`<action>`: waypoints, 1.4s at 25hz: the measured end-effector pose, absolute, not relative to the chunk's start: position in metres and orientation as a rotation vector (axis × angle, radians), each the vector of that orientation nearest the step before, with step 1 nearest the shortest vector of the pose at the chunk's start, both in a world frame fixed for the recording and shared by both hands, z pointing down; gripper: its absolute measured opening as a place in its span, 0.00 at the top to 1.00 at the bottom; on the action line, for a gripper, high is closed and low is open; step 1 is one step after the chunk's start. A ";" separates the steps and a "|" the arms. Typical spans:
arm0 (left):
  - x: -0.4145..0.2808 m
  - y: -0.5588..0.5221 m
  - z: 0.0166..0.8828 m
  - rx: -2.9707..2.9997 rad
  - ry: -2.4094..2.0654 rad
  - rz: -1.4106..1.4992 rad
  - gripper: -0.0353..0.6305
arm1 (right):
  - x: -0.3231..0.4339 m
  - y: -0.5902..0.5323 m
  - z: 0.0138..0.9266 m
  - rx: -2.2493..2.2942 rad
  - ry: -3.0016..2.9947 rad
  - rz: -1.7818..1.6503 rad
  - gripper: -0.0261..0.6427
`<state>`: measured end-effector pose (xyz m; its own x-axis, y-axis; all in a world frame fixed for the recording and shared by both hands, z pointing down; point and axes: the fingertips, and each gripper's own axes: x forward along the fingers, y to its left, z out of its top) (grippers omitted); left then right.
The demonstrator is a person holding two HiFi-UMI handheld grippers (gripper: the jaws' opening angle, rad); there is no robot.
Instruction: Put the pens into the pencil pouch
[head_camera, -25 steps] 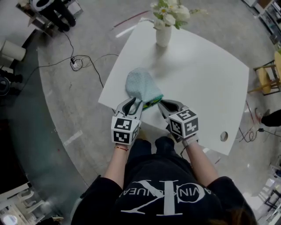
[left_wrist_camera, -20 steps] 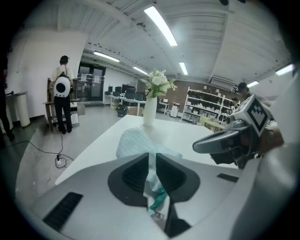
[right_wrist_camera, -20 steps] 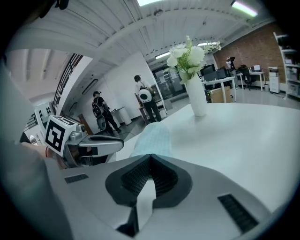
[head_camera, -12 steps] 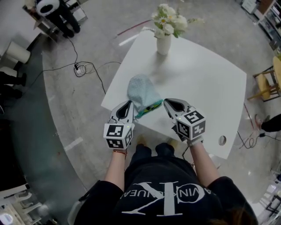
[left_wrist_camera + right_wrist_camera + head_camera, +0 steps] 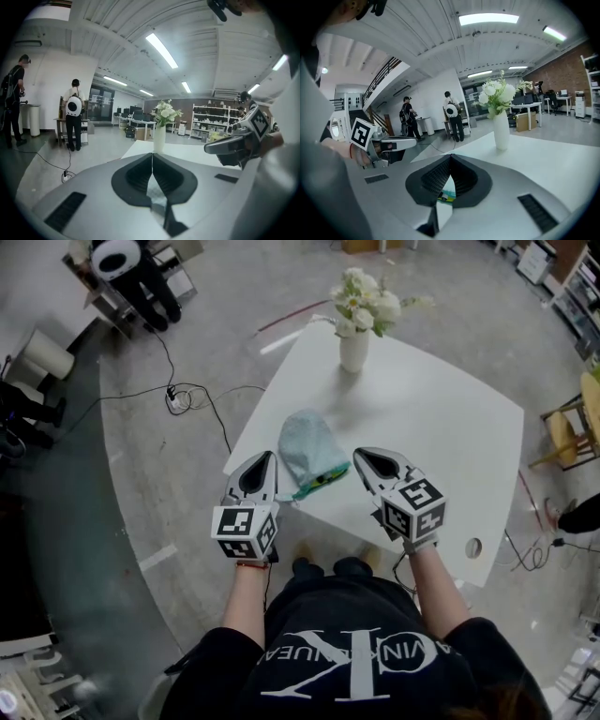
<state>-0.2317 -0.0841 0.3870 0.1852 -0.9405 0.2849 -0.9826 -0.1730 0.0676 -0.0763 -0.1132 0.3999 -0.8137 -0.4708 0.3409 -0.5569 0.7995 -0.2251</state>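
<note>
A light blue pencil pouch lies near the front edge of the white table, its mouth toward me. Green and yellow ends show at that mouth; a sliver of them appears under the right jaws. My left gripper hangs left of the pouch, lifted off the table, jaws shut with nothing between them. My right gripper hangs right of the pouch, also raised, shut and empty. Neither touches the pouch.
A white vase of flowers stands at the table's far side. A round hole sits near the front right corner. A wooden chair is at the right, cables lie on the floor at the left. People stand far off.
Both grippers have shut and risen off the pouch. The left one, earlier open at the pouch's near edge, has drawn back to the left. The pouch stays put.
</note>
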 end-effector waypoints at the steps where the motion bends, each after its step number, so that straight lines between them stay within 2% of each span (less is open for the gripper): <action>1: -0.233 -0.084 0.383 2.227 -1.859 0.250 0.94 | -0.077 -0.114 0.396 0.794 -2.728 0.450 0.95; 20: -0.273 -0.071 0.324 2.224 -2.082 0.119 0.94 | -0.073 -0.132 0.334 0.852 -2.857 0.259 0.95; 35: -0.268 -0.068 0.309 2.249 -2.080 0.044 0.94 | -0.061 -0.131 0.325 0.873 -2.879 0.241 0.95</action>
<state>-0.2676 -0.0684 0.3093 0.0789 -0.9942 0.0737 -0.9964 -0.0762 0.0377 -0.0610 -0.1314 0.3246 -0.8259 -0.5396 0.1635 -0.5593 0.8208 -0.1161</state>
